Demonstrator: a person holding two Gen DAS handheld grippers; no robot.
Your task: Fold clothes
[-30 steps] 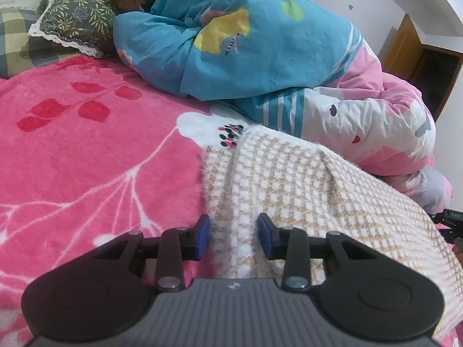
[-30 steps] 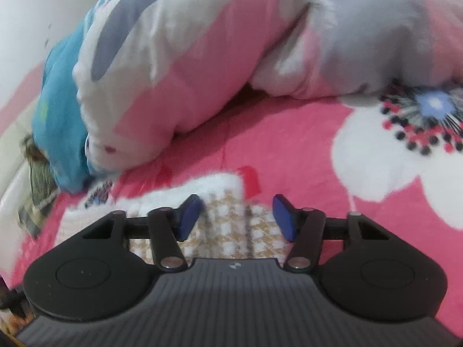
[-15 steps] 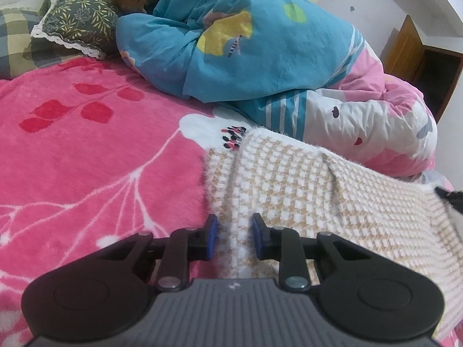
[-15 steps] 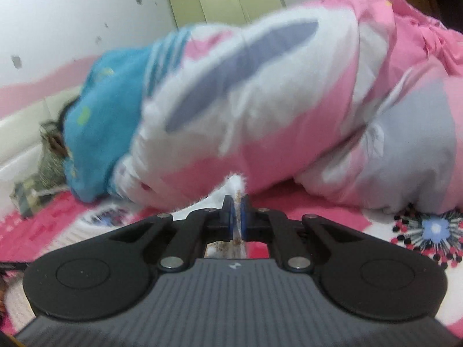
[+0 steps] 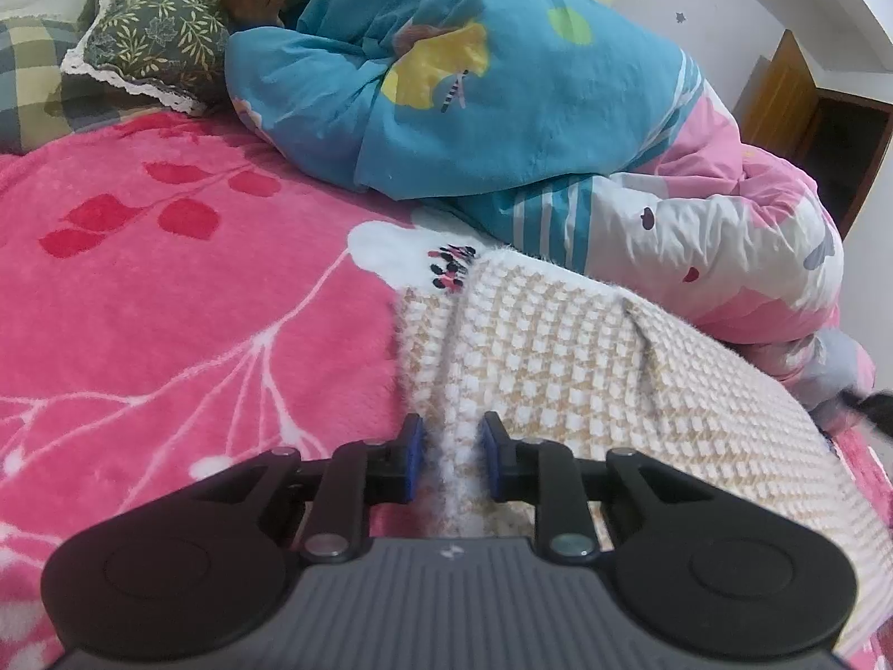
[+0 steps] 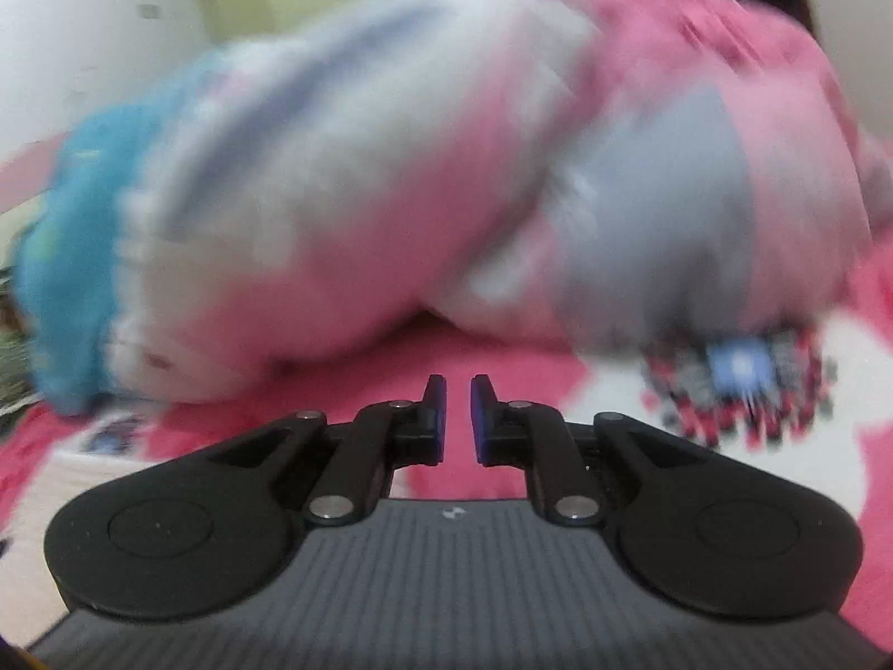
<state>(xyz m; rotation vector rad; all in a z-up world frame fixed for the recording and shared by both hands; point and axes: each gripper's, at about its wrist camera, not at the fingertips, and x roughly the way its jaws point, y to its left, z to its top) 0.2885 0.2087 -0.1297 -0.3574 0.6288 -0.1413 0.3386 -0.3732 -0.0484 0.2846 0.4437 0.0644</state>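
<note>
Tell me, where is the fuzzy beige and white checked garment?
In the left wrist view, the fuzzy beige and white checked garment lies on the pink flowered blanket, lower right, just in front of the pink and white quilt.

Pink blanket (image 5: 167,307), quilt (image 5: 474,84) (blue-pink), pillow (image 5: 150,22)

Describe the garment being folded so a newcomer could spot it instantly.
Start at the pink floral blanket covering the bed. On its right side, before the blue-and-pink quilt, lies the knit garment. Only it has a fuzzy beige-and-white check.
</note>
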